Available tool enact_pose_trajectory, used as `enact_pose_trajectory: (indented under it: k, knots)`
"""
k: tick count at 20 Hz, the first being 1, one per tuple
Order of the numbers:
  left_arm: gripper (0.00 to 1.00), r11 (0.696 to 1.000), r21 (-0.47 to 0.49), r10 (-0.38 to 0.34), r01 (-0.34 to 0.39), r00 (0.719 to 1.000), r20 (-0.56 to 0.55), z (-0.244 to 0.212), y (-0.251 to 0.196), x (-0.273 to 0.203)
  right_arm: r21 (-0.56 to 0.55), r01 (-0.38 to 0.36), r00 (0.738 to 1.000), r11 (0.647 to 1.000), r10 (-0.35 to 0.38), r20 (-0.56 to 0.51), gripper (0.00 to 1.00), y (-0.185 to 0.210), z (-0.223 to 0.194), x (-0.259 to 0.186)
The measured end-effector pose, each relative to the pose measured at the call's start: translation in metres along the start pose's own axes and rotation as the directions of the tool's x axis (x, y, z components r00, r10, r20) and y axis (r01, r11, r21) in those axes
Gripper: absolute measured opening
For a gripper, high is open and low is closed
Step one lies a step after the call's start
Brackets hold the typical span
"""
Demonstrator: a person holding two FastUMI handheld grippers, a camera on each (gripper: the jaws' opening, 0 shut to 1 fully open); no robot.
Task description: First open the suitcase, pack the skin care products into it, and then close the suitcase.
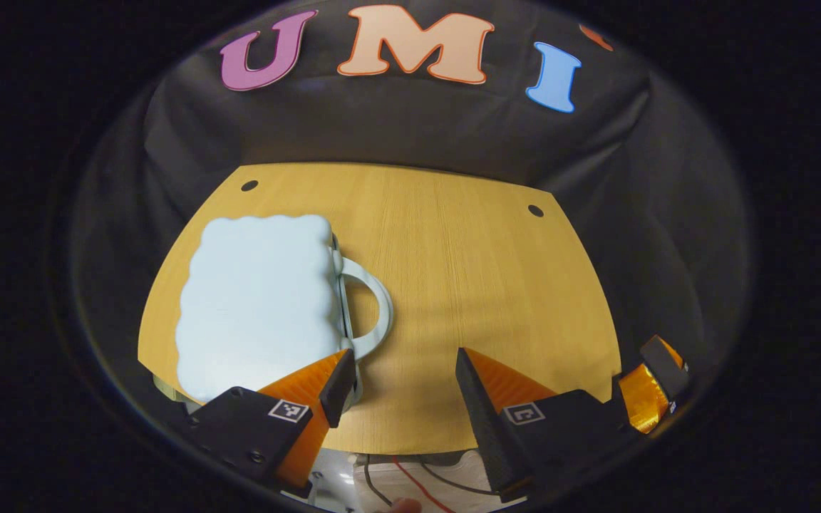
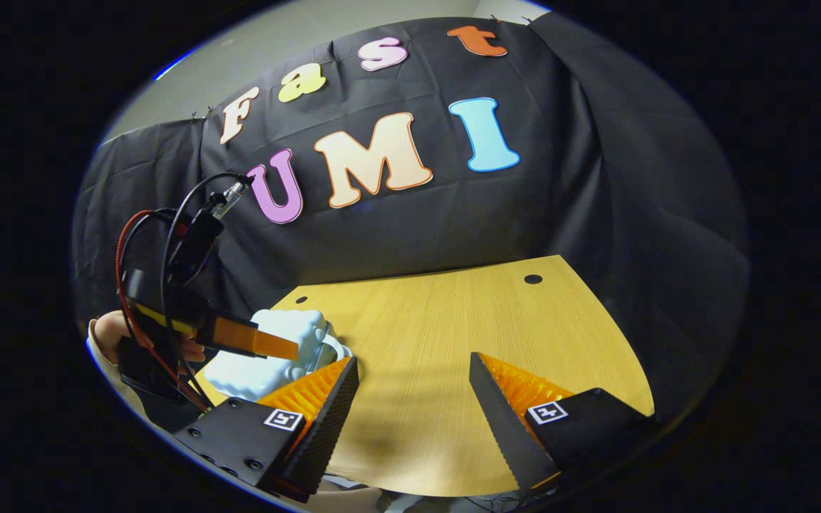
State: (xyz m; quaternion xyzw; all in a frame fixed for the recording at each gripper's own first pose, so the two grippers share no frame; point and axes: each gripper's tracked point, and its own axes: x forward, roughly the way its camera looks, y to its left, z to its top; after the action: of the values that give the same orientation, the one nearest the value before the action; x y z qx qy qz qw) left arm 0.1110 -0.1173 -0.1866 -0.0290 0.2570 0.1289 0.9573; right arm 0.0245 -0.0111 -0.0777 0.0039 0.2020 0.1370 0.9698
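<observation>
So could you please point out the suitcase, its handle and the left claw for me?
suitcase [image 1: 257,306], left gripper view, middle of its closed pale lid.
handle [image 1: 380,306], left gripper view, outer curve of the loop.
left claw [image 1: 400,377], left gripper view, midway between its open fingertips.

No legible text or labels anywhere on the objects.
</observation>
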Motion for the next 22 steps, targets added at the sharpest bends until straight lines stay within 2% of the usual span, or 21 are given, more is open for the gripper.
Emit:
enact_pose_trajectory:
  k: [7, 20, 22]
  knots:
    - [0.83, 0.998, 0.055, -0.031, 0.033, 0.999, -0.027, -0.035, -0.025, -0.015, -0.009, -0.024, 1.0, 1.0, 0.024, 0.005, 0.98, 0.003, -0.003, -0.006]
    - [0.83, 0.996, 0.073, -0.052, 0.055, 0.997, -0.053, -0.039, -0.021, -0.018, 0.006, 0.015, 1.0, 1.0, -0.015, 0.014, 0.98, 0.001, -0.004, -0.01]
    - [0.87, 0.995, 0.077, -0.062, 0.066, 0.997, -0.053, -0.037, -0.021, -0.02, 0.0, 0.022, 1.0, 1.0, -0.022, 0.011, 0.98, 0.003, -0.005, -0.009]
